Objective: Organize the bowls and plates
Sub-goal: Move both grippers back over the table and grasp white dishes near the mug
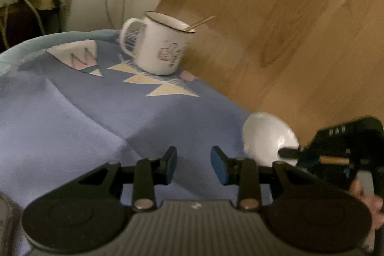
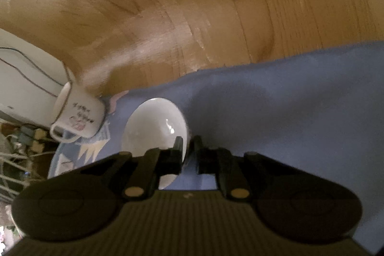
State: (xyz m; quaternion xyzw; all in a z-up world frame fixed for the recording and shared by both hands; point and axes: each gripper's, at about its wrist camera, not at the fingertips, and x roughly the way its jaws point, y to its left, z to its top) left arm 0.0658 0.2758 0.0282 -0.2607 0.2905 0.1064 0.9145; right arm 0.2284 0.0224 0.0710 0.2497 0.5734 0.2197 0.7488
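Now the right gripper (image 2: 186,148) seemingly pinches the rim of the small white ceramic bowl (image 2: 153,126) near the blue patterned cloth's (image 2: 288,100) edge; lift it level, while the left gripper (image 1: 194,164) waits narrowly open, empty.

Blue rug (image 1: 72,116) with yellow triangles, spread flat on a wooden floor (image 1: 288,16). On the rug, a white mug (image 1: 160,47) and a white bowl (image 2: 153,126).
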